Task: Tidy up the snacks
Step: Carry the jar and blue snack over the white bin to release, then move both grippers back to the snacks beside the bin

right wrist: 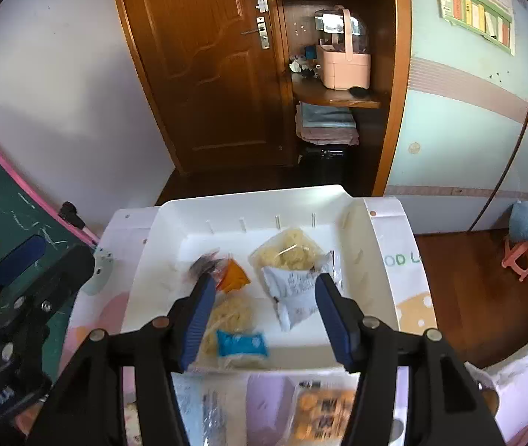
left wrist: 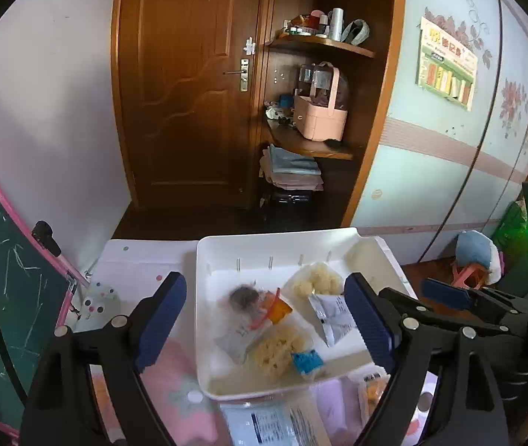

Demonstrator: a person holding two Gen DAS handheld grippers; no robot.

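I held both my left gripper (left wrist: 267,319) and right gripper (right wrist: 264,321) open and empty above the white tray (right wrist: 372,260), since an orange packet (right wrist: 319,414) at six o'clock waited outside it.

Home bedroom: wooden door (left wrist: 186,85), wardrobe (left wrist: 450,141).

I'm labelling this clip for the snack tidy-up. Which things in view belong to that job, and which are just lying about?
Part of the job:
white tray
grey sachet
blue packet
orange packet
orange snack pack, outside the tray
left gripper, open
right gripper, open

Just lying about:
pink basket
chalkboard
folded cloths
pink stool
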